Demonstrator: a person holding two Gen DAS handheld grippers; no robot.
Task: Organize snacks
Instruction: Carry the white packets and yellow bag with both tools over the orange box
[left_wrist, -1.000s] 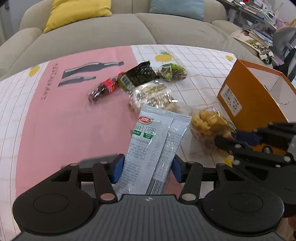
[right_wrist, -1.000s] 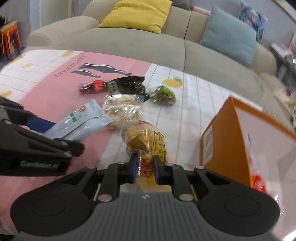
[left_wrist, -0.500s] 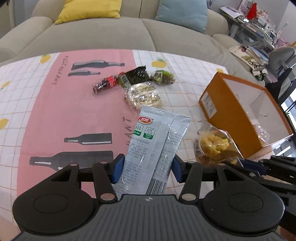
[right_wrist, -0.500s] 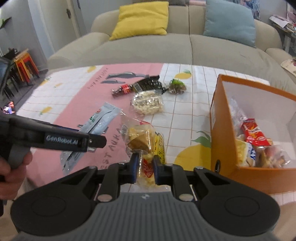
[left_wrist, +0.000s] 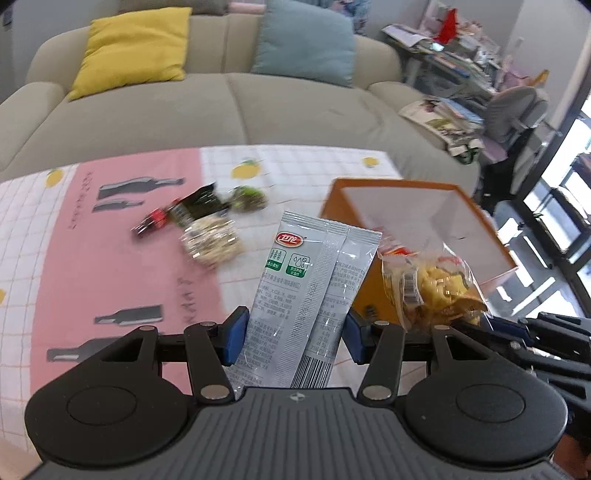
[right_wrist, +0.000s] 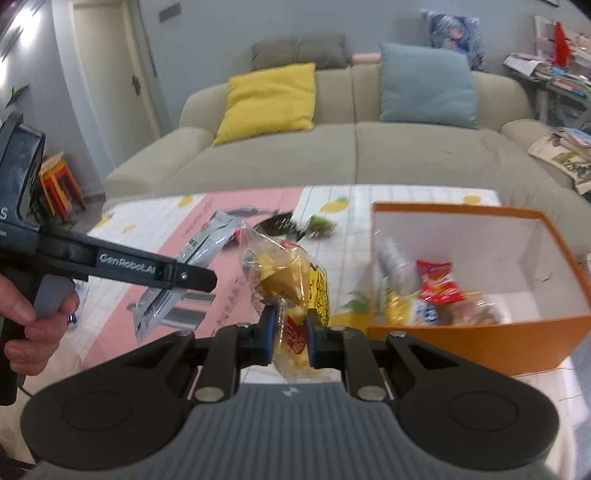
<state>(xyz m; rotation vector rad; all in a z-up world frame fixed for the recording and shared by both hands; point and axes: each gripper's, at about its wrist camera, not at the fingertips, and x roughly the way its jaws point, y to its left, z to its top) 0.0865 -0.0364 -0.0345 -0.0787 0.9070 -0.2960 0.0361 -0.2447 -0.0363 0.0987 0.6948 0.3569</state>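
My left tool is clamped on a grey snack pouch, both blue pads pressing its long edges, and the pouch stands up in front of me above the desk. My right tool is clenched on the lower end of a clear bag of yellow snacks, which sticks up and forward from the pads. In the left view that bag hangs just right of the pouch, in front of the near wall of the orange box.

The box stands open on the right side of the desk, and in the right view it already holds several packets, a red one among them. Still lying on the pink and white checked cloth, well beyond my tools, are a clear pack of pale snacks, a dark green packet, a small red-and-dark piece and a greenish one, all blurred. A beige sofa with a yellow cushion and a blue cushion runs behind the desk.
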